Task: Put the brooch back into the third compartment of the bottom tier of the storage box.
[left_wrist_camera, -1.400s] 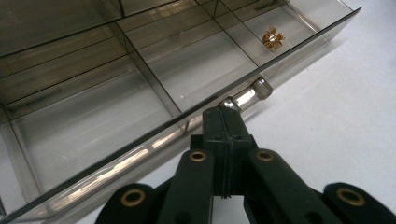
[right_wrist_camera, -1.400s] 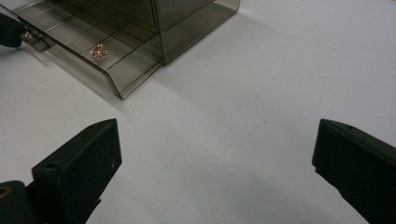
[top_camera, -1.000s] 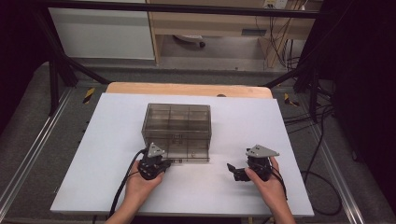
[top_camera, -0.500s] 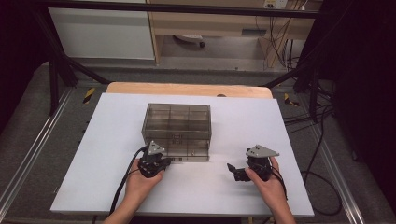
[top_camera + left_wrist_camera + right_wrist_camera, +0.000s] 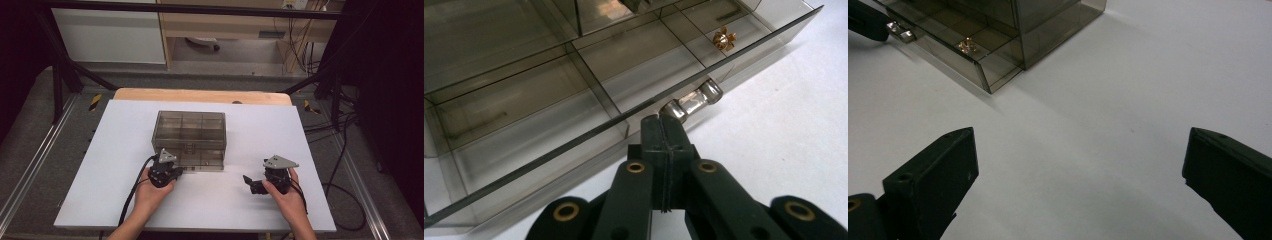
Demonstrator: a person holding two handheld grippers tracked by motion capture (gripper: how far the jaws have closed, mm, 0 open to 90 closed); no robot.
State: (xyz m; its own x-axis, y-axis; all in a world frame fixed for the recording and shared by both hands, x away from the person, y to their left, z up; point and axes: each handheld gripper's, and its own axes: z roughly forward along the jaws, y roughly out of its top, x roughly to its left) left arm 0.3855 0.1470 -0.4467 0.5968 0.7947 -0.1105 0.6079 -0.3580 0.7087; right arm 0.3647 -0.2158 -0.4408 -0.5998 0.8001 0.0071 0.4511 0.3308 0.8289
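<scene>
Gold trinket (image 5: 724,38) inside the smoky drawer (image 5: 574,100)

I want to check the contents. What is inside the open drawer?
The drawer holds one small gold piece in an end compartment; the other visible compartments look empty. Its back part is inside the box, hidden.

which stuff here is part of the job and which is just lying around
In the job:
- smoky clear drawer box, bottom drawer pulled partly out
- clear drawer handle, gripped by the shut left gripper
- small gold piece in the drawer
- right gripper, open, empty

Lying about:
- white table
- cables beside it
</scene>
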